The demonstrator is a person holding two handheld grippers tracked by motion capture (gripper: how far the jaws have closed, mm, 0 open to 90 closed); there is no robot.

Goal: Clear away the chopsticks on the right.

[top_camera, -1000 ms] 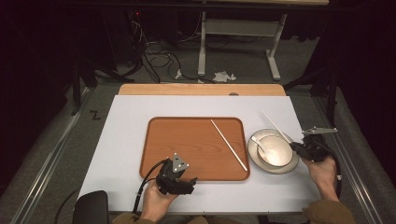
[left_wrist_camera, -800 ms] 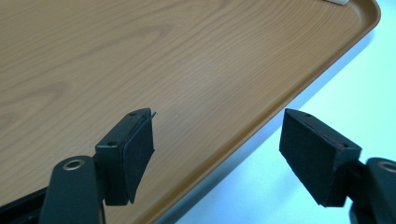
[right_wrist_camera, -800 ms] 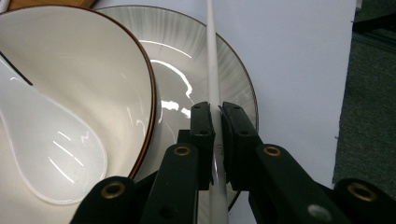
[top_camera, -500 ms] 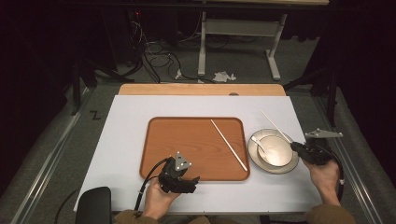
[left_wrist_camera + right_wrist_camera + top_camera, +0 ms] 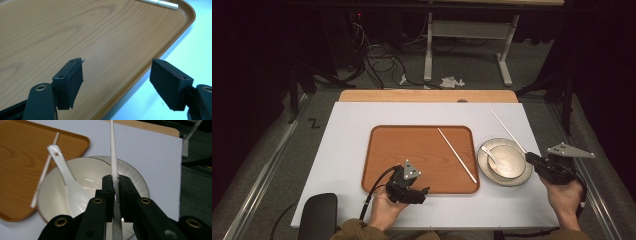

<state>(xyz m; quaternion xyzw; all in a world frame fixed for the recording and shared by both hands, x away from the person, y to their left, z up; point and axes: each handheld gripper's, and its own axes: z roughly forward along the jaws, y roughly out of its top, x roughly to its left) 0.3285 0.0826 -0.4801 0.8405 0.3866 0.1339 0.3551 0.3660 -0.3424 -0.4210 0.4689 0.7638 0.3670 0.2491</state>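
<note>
Right gripper (image 5: pixel 115 192): fingers (image 5: pixel 107 195) clenched on a white chopstick (image 5: pixel 113 157), pads pressing its shaft from both sides; the stick runs on past the fingertips, away from the hand. In the high view the right gripper (image 5: pixel 537 161) sits at the right edge of the plate (image 5: pixel 522 177), and the held chopstick (image 5: pixel 508 131) slants up and to the left from it over the white tabletop (image 5: pixel 347 140), just beside the plate rim. Bowl (image 5: pixel 95 175) stands on the plate (image 5: pixel 135 180) directly under and ahead of the fingers; a white ceramic spoon (image 5: pixel 61 170) rests inside the bowl, handle leaning over the rim toward the tray. Second chopstick (image 5: pixel 45 172) lies on the wooden tray (image 5: pixel 17 157), near the tray's edge closest to the plate; in the high view it (image 5: pixel 457 155) lies diagonally across the right part of the tray (image 5: pixel 412 150). Left gripper (image 5: pixel 116 82): fingers (image 5: pixel 72 80) released, wide apart, nothing between them, one over the tray (image 5: pixel 75 30) and the other over the tabletop past its rim. In the high view the left gripper (image 5: pixel 424 192) rests at the tray's near edge, held in the left hand (image 5: pixel 384 210). Tray and plate are just beside each other, not clearly touching.
</note>
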